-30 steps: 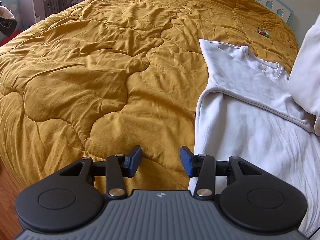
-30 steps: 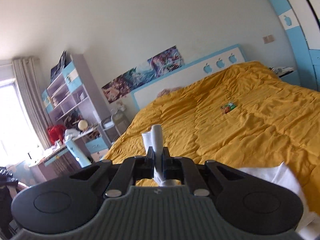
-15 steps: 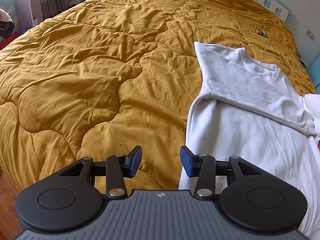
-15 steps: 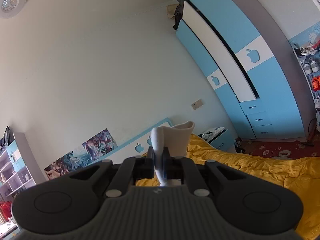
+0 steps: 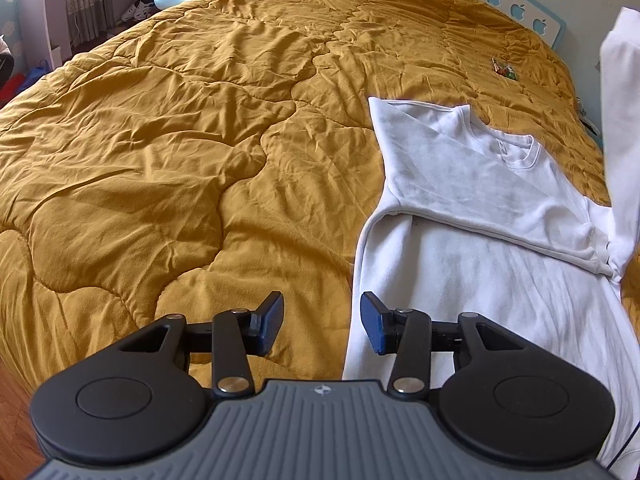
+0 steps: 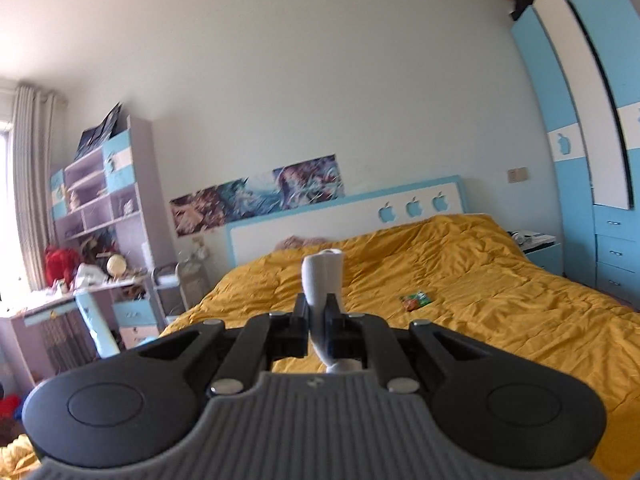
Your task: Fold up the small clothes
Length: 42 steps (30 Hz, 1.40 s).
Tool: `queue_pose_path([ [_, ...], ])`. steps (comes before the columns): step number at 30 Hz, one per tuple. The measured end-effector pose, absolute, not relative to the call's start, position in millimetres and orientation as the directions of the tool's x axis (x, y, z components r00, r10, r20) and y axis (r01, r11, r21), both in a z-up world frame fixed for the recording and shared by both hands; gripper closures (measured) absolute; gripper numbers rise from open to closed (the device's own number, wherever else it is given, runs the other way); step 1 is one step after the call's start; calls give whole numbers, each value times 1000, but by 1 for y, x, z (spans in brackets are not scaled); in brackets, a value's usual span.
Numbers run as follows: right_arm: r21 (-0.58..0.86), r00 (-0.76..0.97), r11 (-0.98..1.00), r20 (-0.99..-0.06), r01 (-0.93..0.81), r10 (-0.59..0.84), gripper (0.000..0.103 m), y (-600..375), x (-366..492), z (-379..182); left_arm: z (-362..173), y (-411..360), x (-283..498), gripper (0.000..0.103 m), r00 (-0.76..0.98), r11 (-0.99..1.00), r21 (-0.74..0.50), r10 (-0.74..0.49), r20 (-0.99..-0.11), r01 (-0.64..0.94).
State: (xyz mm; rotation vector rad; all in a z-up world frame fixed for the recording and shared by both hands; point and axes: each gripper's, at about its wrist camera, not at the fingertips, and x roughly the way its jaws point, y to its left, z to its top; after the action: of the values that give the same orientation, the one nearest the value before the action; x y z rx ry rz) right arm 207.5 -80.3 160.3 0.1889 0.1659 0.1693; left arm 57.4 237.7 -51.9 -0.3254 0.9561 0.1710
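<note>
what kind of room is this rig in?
Almost certainly a home bedroom, likely a child's: a bed under a mustard-yellow quilted cover, a white-and-blue headboard with apple cut-outs, a matching blue-and-white wardrobe, and a cluttered desk with shelves by a curtained window.

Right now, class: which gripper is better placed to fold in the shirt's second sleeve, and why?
Right. The right gripper is shut on that sleeve, lifted beside the shirt. The left gripper hangs open and empty at the shirt's other edge.
</note>
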Motion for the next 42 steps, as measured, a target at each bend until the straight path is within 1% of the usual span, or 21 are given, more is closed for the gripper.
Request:
queue_pose_path([
  [3, 160, 941, 961, -219, -225, 257, 101, -21, 213, 125, -48, 246, 52, 51, 582, 933, -208, 3, -813, -295],
  [7, 101, 881, 945, -342, -311, 327, 101, 46, 214, 76, -49, 264, 44, 51, 582, 919, -215, 20, -813, -331],
  [12, -78, 839, 921, -447, -382, 310, 101, 108, 202, 14, -54, 280, 40, 51, 566, 916, -188, 49, -823, -353],
  [16, -218, 836, 892, -488, -396, 252, 101, 131, 195, -21, -54, 288, 38, 51, 569, 913, -193, 50, -821, -359],
  [22, -318, 796, 844, -575, -432, 191, 101, 141, 190, -66, -55, 289, 37, 51, 568, 912, -203, 40, -822, -357],
  [23, -314, 779, 842, -600, -438, 182, 101, 142, 190, -71, -55, 288, 36, 51, 568, 912, -203, 39, -822, -356],
  [24, -282, 751, 851, -634, -444, 181, 99, 141, 191, -74, -54, 287, 35, 51, 570, 913, -204, 37, -821, -353],
  [25, -227, 717, 862, -668, -454, 202, 90, 138, 193, -75, -54, 287, 35, 51, 571, 913, -205, 36, -820, -352],
  [26, -132, 661, 870, -706, -474, 254, 82, 133, 193, -76, -53, 286, 35, 51, 570, 914, -204, 36, -821, -351],
  [27, -42, 615, 872, -726, -487, 309, 65, 129, 193, -77, -53, 286, 35, 51, 569, 915, -201, 37, -822, -351],
  [28, 50, 570, 868, -735, -494, 366, 60, 122, 191, -77, -53, 285, 35, 51, 567, 915, -197, 40, -823, -351],
  [30, 164, 518, 852, -732, -496, 443, 60, 109, 186, -74, -52, 285, 36, 51, 565, 919, -188, 45, -824, -348],
  [33, 263, 500, 841, -706, -472, 501, 60, 78, 172, -64, -51, 282, 39, 51, 570, 927, -179, 45, -820, -330],
  [35, 297, 520, 844, -682, -446, 515, 60, 45, 162, -54, -51, 279, 43, 50, 591, 936, -192, 21, -806, -294],
  [37, 296, 560, 861, -663, -413, 496, 57, 10, 154, -45, -52, 274, 50, 47, 624, 944, -218, -17, -782, -247],
  [38, 274, 593, 878, -655, -391, 469, 56, -13, 150, -38, -54, 270, 55, 47, 637, 950, -224, -35, -770, -219],
  [39, 243, 623, 895, -649, -375, 437, 52, -31, 147, -34, -55, 266, 60, 47, 645, 956, -219, -45, -763, -193],
  [40, 191, 657, 916, -647, -352, 387, 45, -53, 143, -29, -56, 259, 66, 46, 654, 966, -205, -55, -754, -156],
  [42, 67, 720, 951, -638, -302, 273, 40, -90, 138, -24, -61, 241, 80, 45, 675, 986, -147, -58, -736, -75],
])
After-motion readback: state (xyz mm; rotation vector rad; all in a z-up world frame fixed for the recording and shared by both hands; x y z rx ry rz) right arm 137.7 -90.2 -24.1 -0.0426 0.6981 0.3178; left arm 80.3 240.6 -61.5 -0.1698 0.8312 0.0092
